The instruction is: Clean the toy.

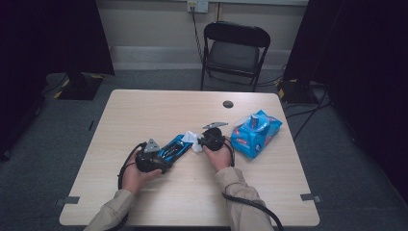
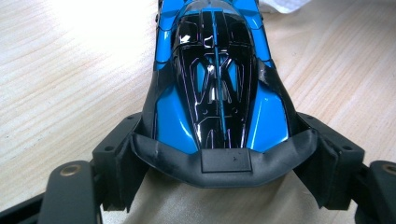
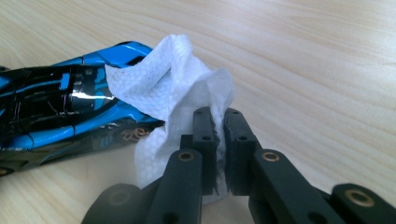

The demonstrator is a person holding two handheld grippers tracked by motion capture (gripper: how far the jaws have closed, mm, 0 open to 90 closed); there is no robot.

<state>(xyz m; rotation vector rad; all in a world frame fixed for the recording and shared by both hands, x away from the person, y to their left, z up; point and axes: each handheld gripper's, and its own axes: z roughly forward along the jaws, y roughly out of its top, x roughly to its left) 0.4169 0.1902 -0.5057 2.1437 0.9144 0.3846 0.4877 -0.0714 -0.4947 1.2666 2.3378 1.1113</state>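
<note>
A blue and black toy car body (image 1: 172,148) lies on the wooden table (image 1: 144,110), a little left of the middle. My left gripper (image 1: 161,161) is shut on its rear end; in the left gripper view the black pads (image 2: 116,158) press both sides of the car (image 2: 217,79). My right gripper (image 1: 199,142) is shut on a crumpled white wipe (image 1: 193,140). The wipe (image 3: 168,93) lies over the car's front end (image 3: 60,102), pinched between the right gripper (image 3: 219,154) and its pads (image 3: 238,149).
A blue pack of wet wipes (image 1: 255,132) lies to the right of my right hand. A round cable hole (image 1: 228,104) sits near the table's far edge. A black folding chair (image 1: 233,53) stands behind the table.
</note>
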